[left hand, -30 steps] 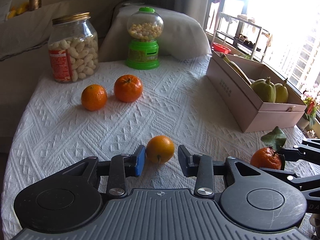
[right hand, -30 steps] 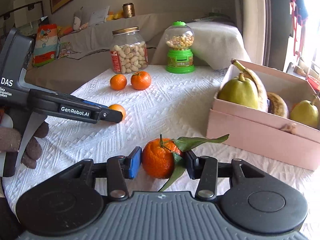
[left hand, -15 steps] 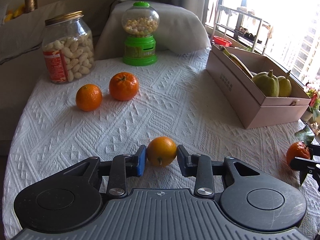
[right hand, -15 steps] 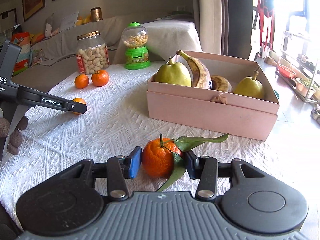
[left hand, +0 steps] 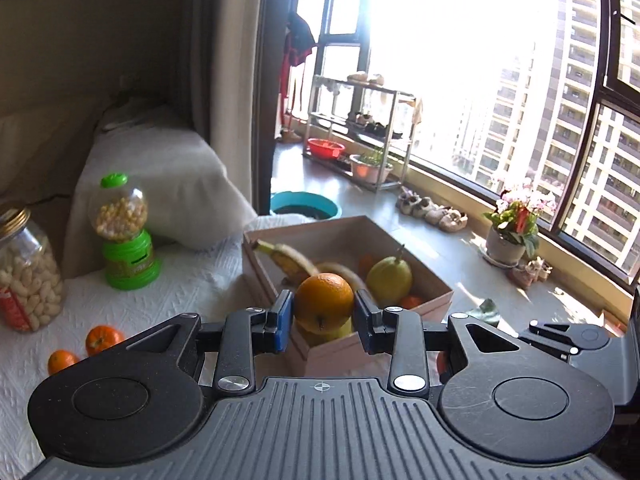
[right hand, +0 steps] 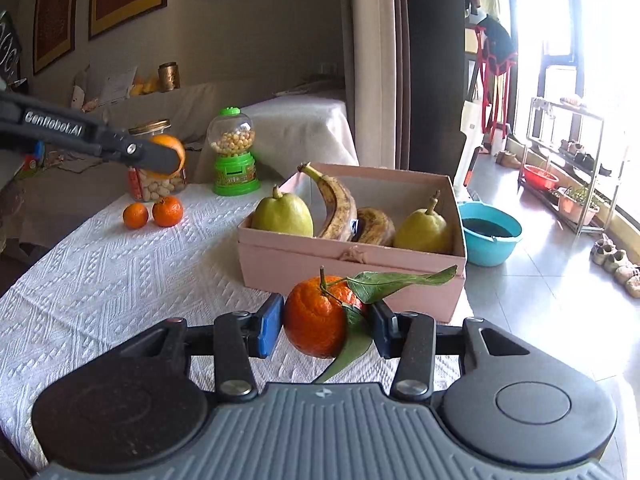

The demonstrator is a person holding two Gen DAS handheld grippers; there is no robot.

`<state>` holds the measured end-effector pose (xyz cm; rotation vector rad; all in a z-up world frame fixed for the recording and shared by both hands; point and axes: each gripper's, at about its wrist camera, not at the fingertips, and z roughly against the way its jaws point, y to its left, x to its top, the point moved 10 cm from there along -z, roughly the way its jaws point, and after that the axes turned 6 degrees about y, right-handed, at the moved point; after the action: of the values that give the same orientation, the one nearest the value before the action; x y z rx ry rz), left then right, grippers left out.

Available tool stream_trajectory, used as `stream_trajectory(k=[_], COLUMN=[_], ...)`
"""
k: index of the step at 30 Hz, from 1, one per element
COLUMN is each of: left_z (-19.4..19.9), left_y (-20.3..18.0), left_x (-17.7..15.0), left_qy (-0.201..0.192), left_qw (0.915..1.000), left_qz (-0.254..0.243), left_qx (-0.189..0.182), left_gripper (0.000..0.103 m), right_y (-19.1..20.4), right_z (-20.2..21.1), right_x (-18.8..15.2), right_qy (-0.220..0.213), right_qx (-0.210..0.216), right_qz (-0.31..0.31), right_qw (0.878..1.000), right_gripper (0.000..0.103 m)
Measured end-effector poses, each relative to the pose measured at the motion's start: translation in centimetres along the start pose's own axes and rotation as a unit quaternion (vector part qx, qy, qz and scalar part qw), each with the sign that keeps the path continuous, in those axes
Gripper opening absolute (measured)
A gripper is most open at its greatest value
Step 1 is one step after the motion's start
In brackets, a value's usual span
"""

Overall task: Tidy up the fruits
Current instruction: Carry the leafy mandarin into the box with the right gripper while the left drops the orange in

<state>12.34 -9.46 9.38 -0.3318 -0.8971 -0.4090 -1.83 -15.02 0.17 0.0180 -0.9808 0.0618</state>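
My left gripper (left hand: 322,318) is shut on a smooth orange (left hand: 324,303), held up in the air in front of the pink box (left hand: 344,350). From the right wrist view that same orange (right hand: 172,145) shows behind the left gripper's finger, high over the table. My right gripper (right hand: 325,322) is shut on a leafy tangerine (right hand: 316,316), just before the pink box (right hand: 352,268). The box holds two green pears (right hand: 282,216), bananas (right hand: 340,204) and, in the left wrist view, some orange fruit. Two small oranges (right hand: 154,213) lie on the white cloth (right hand: 120,272).
A jar of nuts (left hand: 24,276) and a green candy dispenser (right hand: 234,152) stand at the table's far side. Beyond the box's right end the table stops; a blue basin (right hand: 490,232), a metal rack (right hand: 568,152) and shoes are on the floor by the window.
The left gripper closed on the orange, lifted it off the cloth and swung right toward the box. The right gripper carried the tangerine rightward, nearer the box.
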Motion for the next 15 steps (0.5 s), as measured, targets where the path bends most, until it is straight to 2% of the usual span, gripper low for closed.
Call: stream_trajectory(k=[3,7,8,11,15], left_z=[-3.3,-9.7,-11.5,-13.5,-11.8], left_y=[-1.3,-2.3,-2.1,-0.4,2.4], left_x=[4.5,8.4,8.9,9.0,6.3], left_qy=[-0.007,0.011,0.017,0.013,0.010], left_qw=[0.9997,0.9956,0.9943,0.9935,0.9900], left_qz=[-0.010,0.037,0.056,0.083,0.112], left_qx=[-0.023,-0.085,-0.090,-0.077,-0.085], left_gripper=[0.038,0.038,0.038,0.038,0.038], right_y=[-0.8,-1.5,-1.6,-1.9,-2.5], right_z=[0.6,0.4,0.2,0.1,-0.2], right_x=[0.7,1.1,1.1,1.1,1.1], right_qy=[-0.020,-0.024,-0.023,-0.020,-0.015], right_qx=[-0.008,-0.008,-0.008,-0.013,-0.022], right_qz=[-0.002,-0.017,-0.017,-0.009,-0.001], right_qw=[1.000,1.000,1.000,1.000,1.000], right_gripper=[0.045,0.045,0.045,0.045,0.045])
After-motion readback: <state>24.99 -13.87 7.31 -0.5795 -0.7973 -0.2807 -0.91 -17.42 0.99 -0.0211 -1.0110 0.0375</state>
